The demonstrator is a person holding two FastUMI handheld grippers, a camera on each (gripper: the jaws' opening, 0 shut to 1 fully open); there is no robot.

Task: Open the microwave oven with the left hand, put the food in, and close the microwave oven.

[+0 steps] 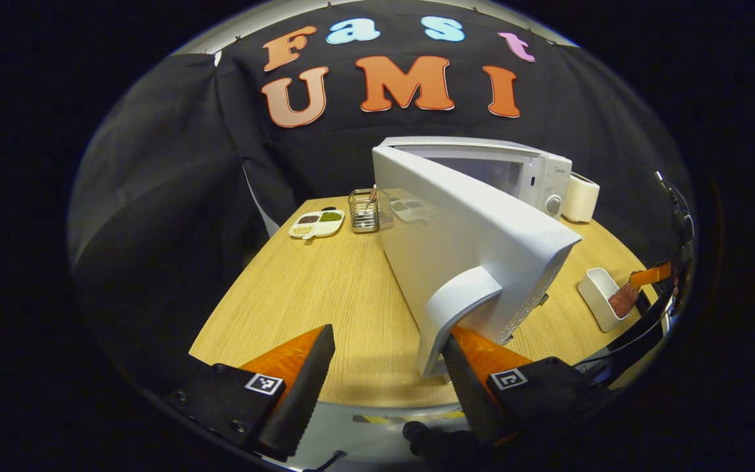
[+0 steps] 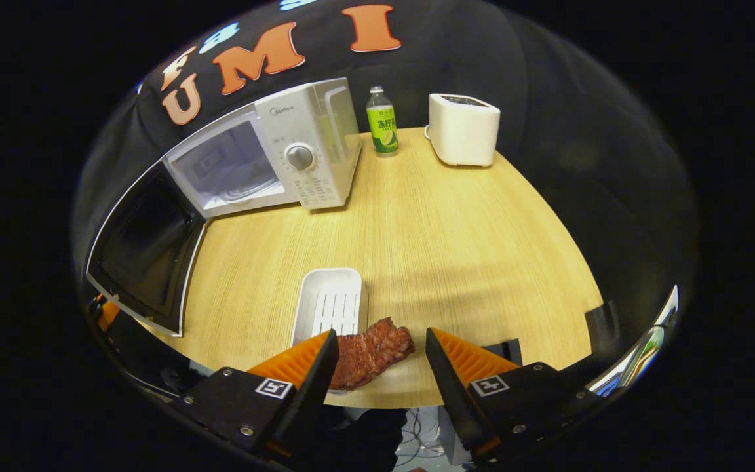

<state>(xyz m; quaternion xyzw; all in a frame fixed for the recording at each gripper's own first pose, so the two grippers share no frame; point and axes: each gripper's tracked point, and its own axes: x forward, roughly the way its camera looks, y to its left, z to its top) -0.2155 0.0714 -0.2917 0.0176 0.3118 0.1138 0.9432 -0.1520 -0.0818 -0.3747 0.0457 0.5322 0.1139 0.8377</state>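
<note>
The white microwave (image 1: pixel 538 176) stands with its door (image 1: pixel 476 236) swung wide toward me. My left gripper (image 1: pixel 389 331) is open, its right finger just under the door's handle (image 1: pixel 464 307). In the right gripper view the microwave (image 2: pixel 299 157) shows its lit cavity (image 2: pixel 227 172) and the open door (image 2: pixel 145 252) at the left. A brown slab of meat (image 2: pixel 371 353) lies at the near end of a white tray (image 2: pixel 331 301). My right gripper (image 2: pixel 377 337) is open around the meat; only the left finger touches it. The meat (image 1: pixel 623 300) and tray (image 1: pixel 597 296) sit at the far right of the left gripper view.
A white toaster (image 2: pixel 464 129) and a green-labelled bottle (image 2: pixel 382 121) stand at the back of the wooden table (image 2: pixel 456 249). Left of the microwave are a divided dish (image 1: pixel 315 224) of condiments and a wire holder (image 1: pixel 366 210).
</note>
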